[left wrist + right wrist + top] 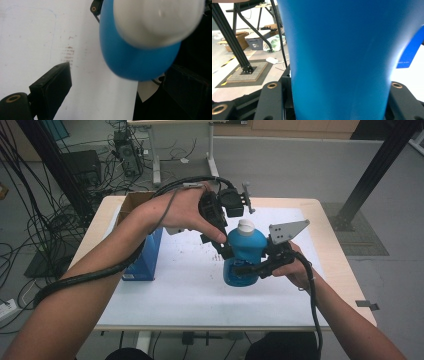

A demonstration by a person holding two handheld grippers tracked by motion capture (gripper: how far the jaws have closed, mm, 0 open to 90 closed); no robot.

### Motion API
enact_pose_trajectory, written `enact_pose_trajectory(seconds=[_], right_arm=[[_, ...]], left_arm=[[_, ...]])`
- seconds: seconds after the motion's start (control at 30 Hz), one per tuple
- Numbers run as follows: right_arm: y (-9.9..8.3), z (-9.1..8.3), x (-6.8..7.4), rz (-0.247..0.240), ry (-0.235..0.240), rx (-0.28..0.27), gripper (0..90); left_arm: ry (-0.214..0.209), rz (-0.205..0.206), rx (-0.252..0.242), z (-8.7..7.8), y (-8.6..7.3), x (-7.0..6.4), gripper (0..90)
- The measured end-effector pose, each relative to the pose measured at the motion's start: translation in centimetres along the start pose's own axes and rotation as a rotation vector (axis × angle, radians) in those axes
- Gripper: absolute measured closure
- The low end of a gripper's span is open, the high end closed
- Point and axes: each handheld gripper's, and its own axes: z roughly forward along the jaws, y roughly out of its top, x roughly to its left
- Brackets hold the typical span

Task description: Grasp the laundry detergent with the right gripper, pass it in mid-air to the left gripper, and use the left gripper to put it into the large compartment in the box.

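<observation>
The right gripper point(250, 267) squeezed the blue bottle point(245, 252) around its middle, above the desk point(165, 285). The left gripper point(220, 227) hung open by its white cap point(245, 225). The smooth plastic looked slippery and probably light.
</observation>
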Motion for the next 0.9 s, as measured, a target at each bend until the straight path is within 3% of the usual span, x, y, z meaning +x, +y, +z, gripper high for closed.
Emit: enact_pose_trajectory(seconds=[0.43, 0.9], right_arm=[[0.3, 1.4, 0.2, -0.018, 0.021, 0.016, 44.1], [0.2, 1.8, 0.1, -0.021, 0.02, 0.023, 44.1]], left_arm=[[-0.014, 0.029, 0.006, 0.8, 0.7, -0.5, 8.7], [-0.023, 0.028, -0.002, 1.2, 1.1, -0.7, 8.7]])
